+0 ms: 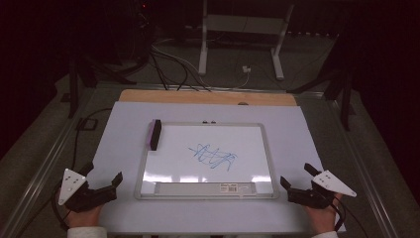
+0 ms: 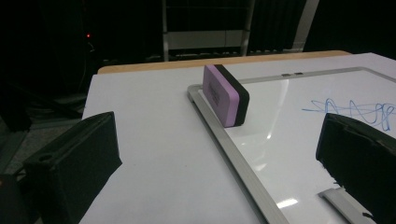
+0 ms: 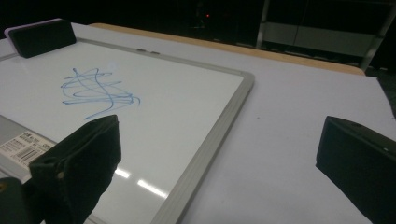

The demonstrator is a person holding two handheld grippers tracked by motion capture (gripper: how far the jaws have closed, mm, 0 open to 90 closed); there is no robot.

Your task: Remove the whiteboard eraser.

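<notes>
My left claw (image 1: 105, 179) rests near the worktop's (image 1: 124, 148) near left corner, jaws spread wide with nothing between them. My right claw (image 1: 297, 176) sits near the near right corner, its jaws just as far apart and empty. Both point inward toward the whiteboard (image 1: 247, 139) that lies flat in the middle of the worktop.

The whiteboard is a glossy white rectangle in a rounded, brushed grey metal frame, and ceiling light glints off it near the front edge. A tangle of blue scribble (image 1: 214, 156) marks its centre. Along the board's near edge runs a pale grey tray strip (image 1: 198, 188) with a small barcode label at one end.

The eraser (image 1: 154, 134) stands on its long edge at the board's far left corner, touching the frame. It is a rounded block, lilac foam on one face and black felt on the other. In the left gripper view it stands straight ahead between my jaws, well apart from them, with open worktop in between.

The worktop is covered in a smooth, matt, pale sheet; a strip of bare wood (image 1: 208, 96) shows along its far edge. Beyond that edge, on the dark floor, stand the white legs of a stand (image 1: 242, 29) and some loose cables (image 1: 173, 64).
</notes>
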